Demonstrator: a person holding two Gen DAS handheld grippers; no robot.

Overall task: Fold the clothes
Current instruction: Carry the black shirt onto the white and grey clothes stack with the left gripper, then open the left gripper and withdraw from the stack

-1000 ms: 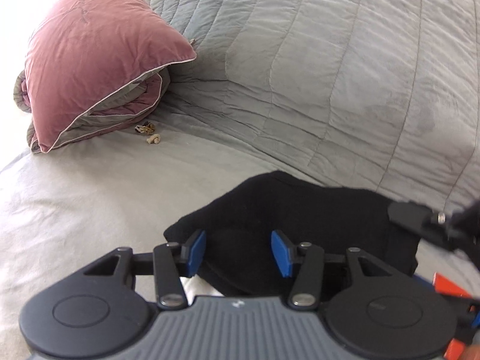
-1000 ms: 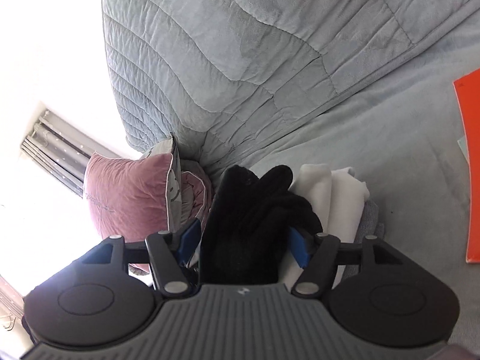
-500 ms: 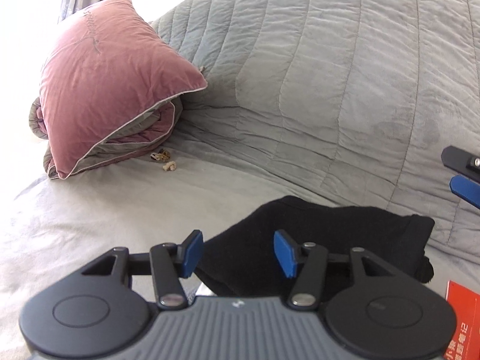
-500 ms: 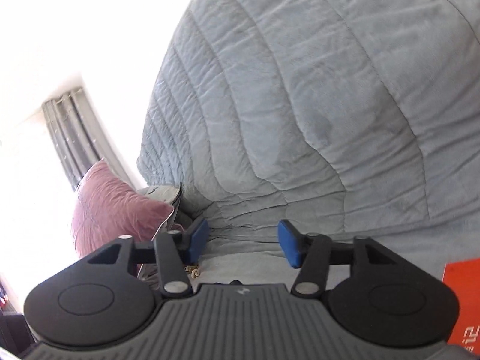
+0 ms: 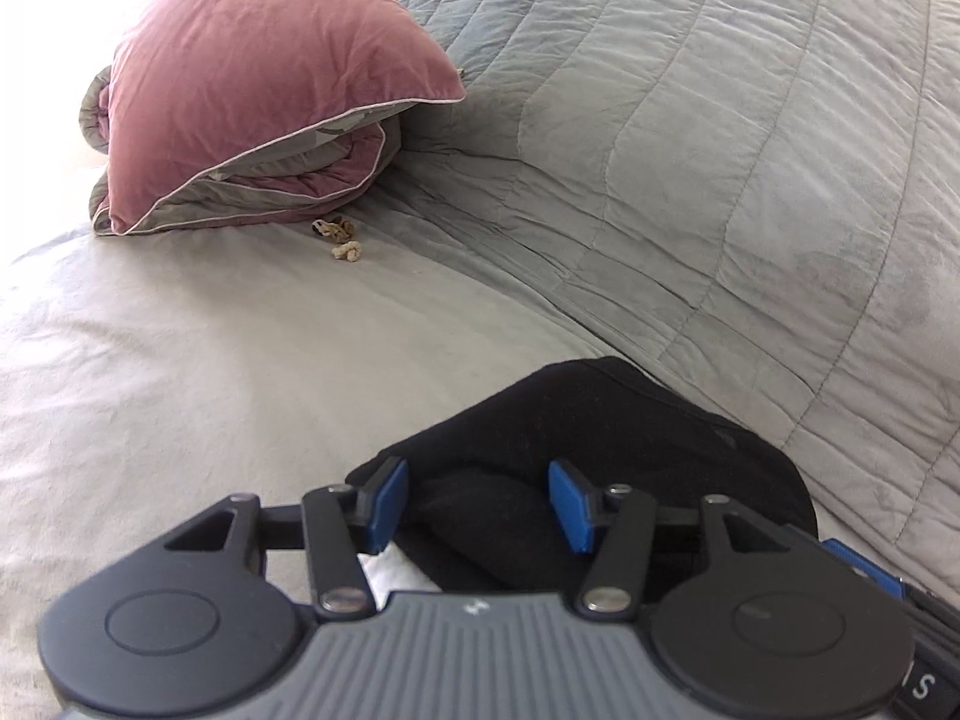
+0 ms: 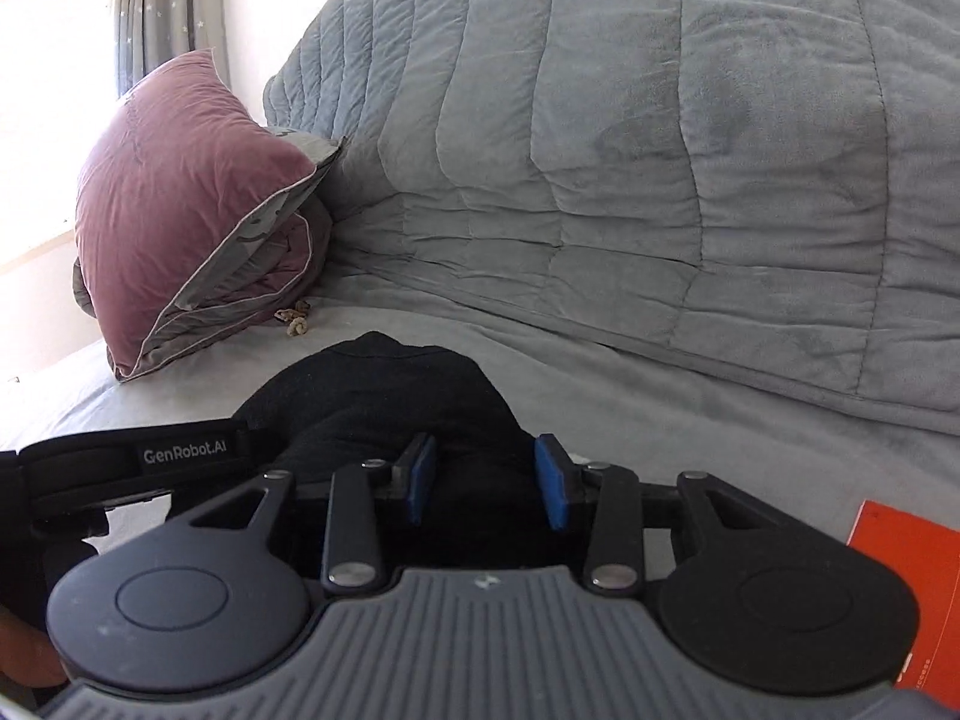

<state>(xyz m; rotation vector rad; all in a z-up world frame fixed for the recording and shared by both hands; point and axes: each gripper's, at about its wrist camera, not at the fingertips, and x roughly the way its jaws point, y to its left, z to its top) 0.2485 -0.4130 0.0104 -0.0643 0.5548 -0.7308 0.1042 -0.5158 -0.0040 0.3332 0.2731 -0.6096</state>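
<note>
A black garment (image 5: 600, 438) lies folded in a heap on the pale bed sheet (image 5: 180, 390); a bit of white cloth (image 5: 390, 570) shows under its near edge. My left gripper (image 5: 480, 504) is open, its blue pads on either side of the garment's near fold, not pinching it. In the right wrist view the same black garment (image 6: 390, 396) lies just ahead of my right gripper (image 6: 486, 480), which is open and low over its right end. The left gripper's body (image 6: 180, 456) sits close to the left of it.
A pink pillow (image 5: 258, 78) on a rolled duvet lies at the far left. A grey quilt (image 5: 720, 150) bulges up behind the garment. Small tan scraps (image 5: 342, 240) lie near the pillow. An orange booklet (image 6: 912, 570) rests at the right. Curtains (image 6: 156, 6) hang beyond.
One second ago the black garment hung between my right fingers; the right gripper then swung up without it and has come back down beside the left one. The garment now lies more bunched.
</note>
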